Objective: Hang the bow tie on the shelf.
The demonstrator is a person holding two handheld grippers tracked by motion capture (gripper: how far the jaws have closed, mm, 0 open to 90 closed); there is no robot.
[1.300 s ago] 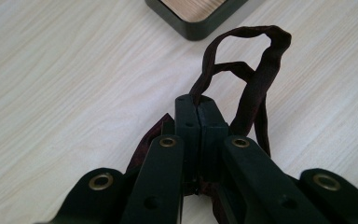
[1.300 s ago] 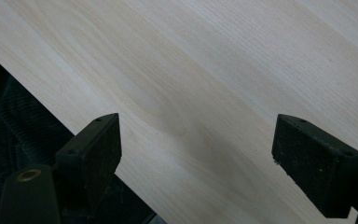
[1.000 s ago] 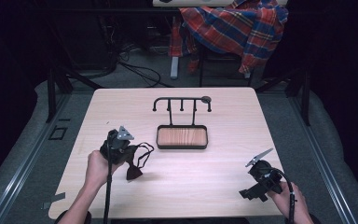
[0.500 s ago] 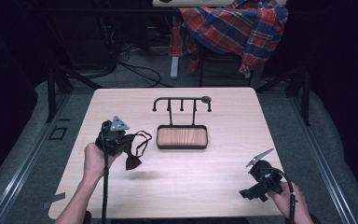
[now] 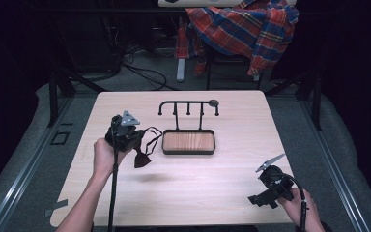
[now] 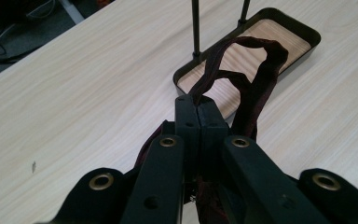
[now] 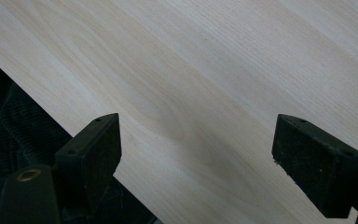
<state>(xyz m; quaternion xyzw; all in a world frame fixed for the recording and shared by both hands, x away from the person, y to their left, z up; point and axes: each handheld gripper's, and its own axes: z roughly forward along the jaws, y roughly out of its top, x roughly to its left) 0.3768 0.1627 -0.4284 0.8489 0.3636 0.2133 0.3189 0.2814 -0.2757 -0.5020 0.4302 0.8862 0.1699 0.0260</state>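
One dark maroon fabric strap with a bow-shaped end [image 5: 142, 157] hangs from my left gripper [image 5: 131, 141], and in the left gripper view [image 6: 254, 81] I see it as a thin, limp band of dark wine-coloured cloth that rises from between the jaws, makes an open loop, and drops back down beside the right jaw. The jaws are pressed together on the band, with no gap between the pads. In the high view the strap's wider, folded end dangles below the gripper, clear of the light wooden table [image 5: 183, 193], and casts a soft shadow on the board beneath it. The loop reaches toward the tray, and from the gripper's own camera it lies across the tray's near corner; whether it touches the rim I cannot tell.

The shallow black-rimmed rectangular tray with a wooden floor [image 5: 189, 142] sits near the middle of the table, just to the right of my left gripper. Its floor is bare wood. A black metal rack with a crossbar and short hooks [image 5: 188, 105] stands up from the tray's far edge on two thin posts.

My right gripper [image 5: 260, 195] rests low at the near right corner of the table, jaws spread wide with bare tabletop [image 7: 205, 84] between them.
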